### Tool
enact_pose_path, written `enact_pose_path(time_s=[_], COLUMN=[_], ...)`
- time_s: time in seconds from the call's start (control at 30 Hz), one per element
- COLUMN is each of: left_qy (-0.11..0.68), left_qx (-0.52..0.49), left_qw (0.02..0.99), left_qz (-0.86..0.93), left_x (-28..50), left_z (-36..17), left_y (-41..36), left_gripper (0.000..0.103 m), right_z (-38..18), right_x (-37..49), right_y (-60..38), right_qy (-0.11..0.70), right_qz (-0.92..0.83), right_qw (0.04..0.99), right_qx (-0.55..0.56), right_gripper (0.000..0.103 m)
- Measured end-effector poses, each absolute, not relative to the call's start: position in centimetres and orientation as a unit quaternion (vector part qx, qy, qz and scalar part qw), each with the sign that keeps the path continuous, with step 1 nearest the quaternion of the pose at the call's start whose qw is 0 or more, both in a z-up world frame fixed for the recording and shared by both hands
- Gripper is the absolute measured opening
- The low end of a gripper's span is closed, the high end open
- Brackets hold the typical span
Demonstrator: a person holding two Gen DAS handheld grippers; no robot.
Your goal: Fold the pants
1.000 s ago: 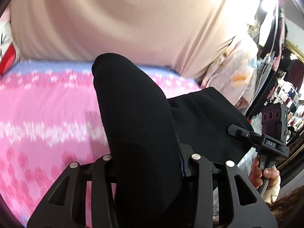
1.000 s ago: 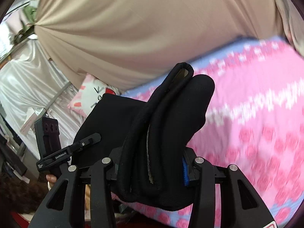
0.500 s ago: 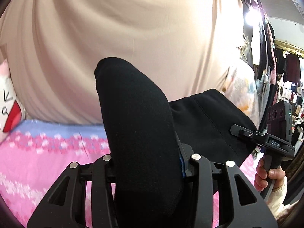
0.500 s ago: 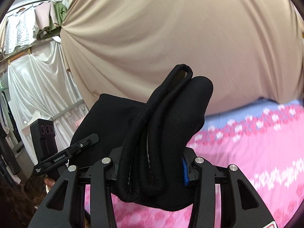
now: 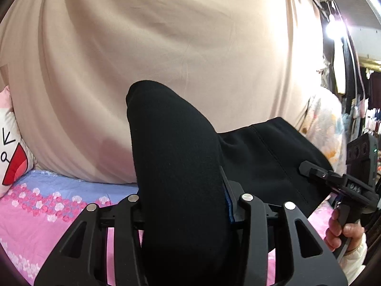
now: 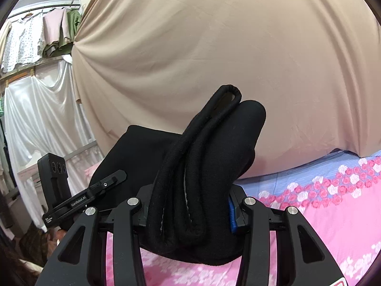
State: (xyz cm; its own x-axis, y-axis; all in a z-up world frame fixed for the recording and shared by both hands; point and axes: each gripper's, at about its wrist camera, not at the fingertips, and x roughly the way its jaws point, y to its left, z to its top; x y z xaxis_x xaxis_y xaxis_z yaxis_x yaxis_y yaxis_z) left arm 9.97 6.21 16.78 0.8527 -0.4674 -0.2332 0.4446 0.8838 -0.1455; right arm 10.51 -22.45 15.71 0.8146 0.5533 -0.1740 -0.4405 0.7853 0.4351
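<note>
The black pants (image 5: 176, 166) hang stretched between both grippers above the pink flowered bed. My left gripper (image 5: 184, 205) is shut on a thick bunched fold of the pants, which bulges up between the fingers and hides the pads. My right gripper (image 6: 188, 205) is shut on the folded waistband end of the pants (image 6: 204, 166), several layers showing at its edge. In the left wrist view the right gripper (image 5: 338, 181) appears at the far right, held by a hand (image 5: 343, 233). In the right wrist view the left gripper (image 6: 78, 197) shows at the left, with black cloth spanning between.
A pink and blue flowered bedsheet (image 6: 321, 214) lies below. A beige curtain (image 5: 166, 47) fills the background. A white cartoon pillow (image 5: 9, 152) sits at the left. Hanging clothes (image 6: 42, 38) and white drapes (image 6: 38, 119) stand to the left, a bright lamp (image 5: 333, 29) to the right.
Both grippers rose with the pants and tilted toward level. The bed has sunk in both views and the curtain now fills most of each. The grips are unchanged.
</note>
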Motion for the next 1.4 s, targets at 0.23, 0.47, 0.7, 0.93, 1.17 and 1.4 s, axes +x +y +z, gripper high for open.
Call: enact_pose_path(time_s=[0.23,0.47,0.7,0.93,1.17,1.4], left_qy=[0.148,0.183,0.239,0.297,0.337,0.250], left_qx=[-0.045,-0.040,-0.037,-0.030,-0.091,-0.138], left_qw=[0.962,0.960,0.951,0.938,0.926,0.954], left_qz=[-0.226,-0.209,-0.193,-0.179,-0.143,-0.088], left_x=[15.0,20.3,24.9,27.8,28.7,23.7], left_z=[14.4,10.4,4.8,-0.5,-2.7,6.8], left_y=[4.4,3.0,1.9,0.9,3.3,7.5], left_gripper=[0.041,0.041,0.041,0.041,0.068,0.097], right_z=[13.2,8.8,3.1,-3.4,-6.4,1.6], right_x=[15.4,21.0,25.6,29.2,29.6,24.9], right_y=[-23.3,-24.0,-24.2,-24.9,-26.3,-28.4], right_qy=[0.160,0.205,0.262,0.330,0.387,0.289], right_qz=[0.248,0.228,0.212,0.197,0.175,0.084], right_qw=[0.936,0.930,0.917,0.895,0.870,0.932], right_qx=[0.191,0.204,0.212,0.227,0.248,0.200], right_gripper=[0.043,0.043,0.043,0.043,0.053,0.061])
